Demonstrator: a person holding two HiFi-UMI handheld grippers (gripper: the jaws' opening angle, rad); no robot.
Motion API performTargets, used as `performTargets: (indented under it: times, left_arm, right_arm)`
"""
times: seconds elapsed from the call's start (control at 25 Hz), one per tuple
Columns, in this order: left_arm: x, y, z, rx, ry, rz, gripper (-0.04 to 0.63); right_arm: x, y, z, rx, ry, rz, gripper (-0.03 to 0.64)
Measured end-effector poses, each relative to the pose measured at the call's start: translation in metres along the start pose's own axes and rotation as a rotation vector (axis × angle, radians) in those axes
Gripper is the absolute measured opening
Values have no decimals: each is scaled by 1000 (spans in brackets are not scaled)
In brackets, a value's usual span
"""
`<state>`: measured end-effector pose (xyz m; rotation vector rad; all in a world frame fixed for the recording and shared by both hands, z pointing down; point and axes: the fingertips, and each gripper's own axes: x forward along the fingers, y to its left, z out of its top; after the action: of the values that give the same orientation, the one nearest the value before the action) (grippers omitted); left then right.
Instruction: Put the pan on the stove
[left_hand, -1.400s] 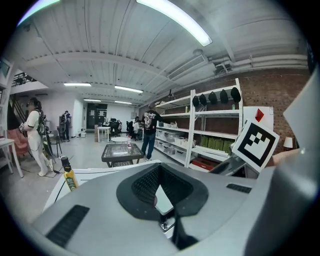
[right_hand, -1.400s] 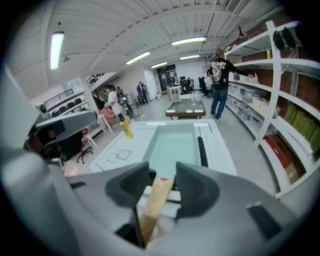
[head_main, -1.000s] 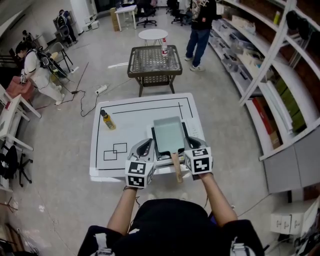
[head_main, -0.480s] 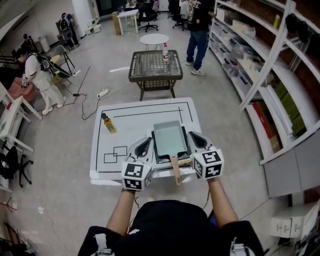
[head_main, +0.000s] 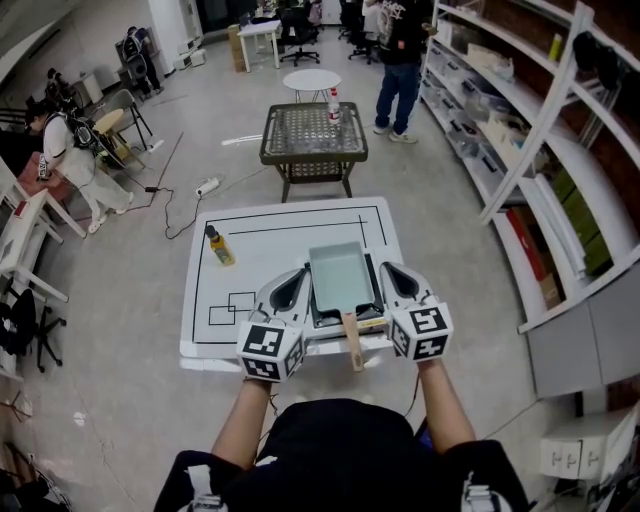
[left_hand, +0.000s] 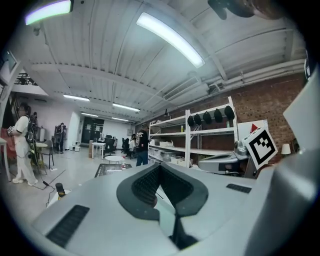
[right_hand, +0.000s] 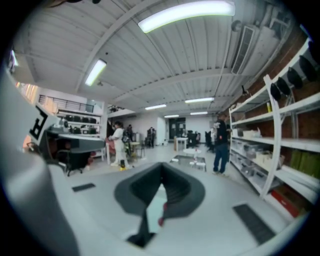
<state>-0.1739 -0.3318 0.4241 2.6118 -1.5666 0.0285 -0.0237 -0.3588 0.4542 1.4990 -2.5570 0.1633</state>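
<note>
A rectangular grey-green pan with a wooden handle rests on the low stove at the front of the white table. The handle points toward me over the table's edge. My left gripper lies just left of the pan and my right gripper just right of it; neither touches it. In the left gripper view the left gripper's tips meet, with nothing held. In the right gripper view the right gripper is likewise shut and empty.
A small yellow bottle stands at the table's left, near black outlines drawn on the top. Beyond the table are a wire-top coffee table and a round white table. Shelving runs along the right; a person stands by it.
Both grippers have spread slightly outward from the pan's sides and drawn back toward me. The pan stays where it was on the stove.
</note>
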Motion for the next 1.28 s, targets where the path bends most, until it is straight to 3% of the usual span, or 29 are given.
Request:
performTargets:
  times: [0.4, 1.28]
  left_arm:
    - [-1, -1, 4, 19, -7, 1, 25]
    - [-5, 7, -8, 44, 4, 49, 25]
  right_arm:
    - [-3, -12, 3, 15, -3, -35, 34]
    - [5, -4, -27, 10, 69, -26, 34]
